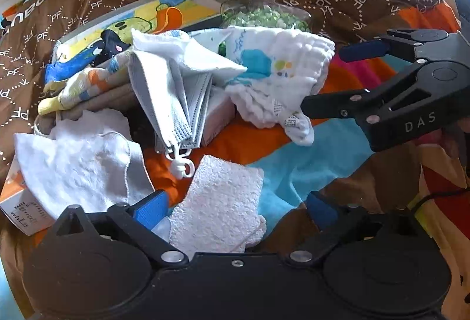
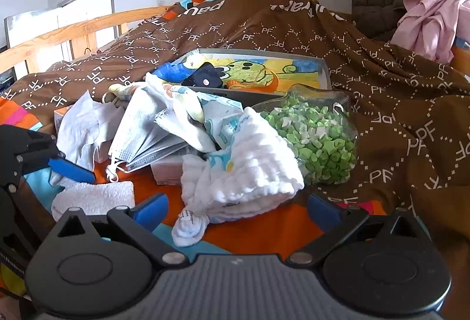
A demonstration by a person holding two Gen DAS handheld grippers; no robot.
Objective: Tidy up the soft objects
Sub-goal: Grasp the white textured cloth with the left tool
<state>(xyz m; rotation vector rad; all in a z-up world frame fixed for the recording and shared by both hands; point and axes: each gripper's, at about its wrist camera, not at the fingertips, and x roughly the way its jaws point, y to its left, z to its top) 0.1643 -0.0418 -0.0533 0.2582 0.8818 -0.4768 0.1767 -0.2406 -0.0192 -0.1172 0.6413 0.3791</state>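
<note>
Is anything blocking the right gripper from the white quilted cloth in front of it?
Nothing visible does. The right gripper is open, and the white quilted cloth lies directly ahead between its fingers on the bedspread. The bag of green pieces sits behind the cloth.

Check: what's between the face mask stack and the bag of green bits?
The white muslin cloth with blue print, bunched between the face mask stack and the bag of green bits. Clearest in the right wrist view.

Each hand-held gripper (image 1: 235, 207) is black plastic with blue pads, silver screws and "DAS" lettering.
</note>
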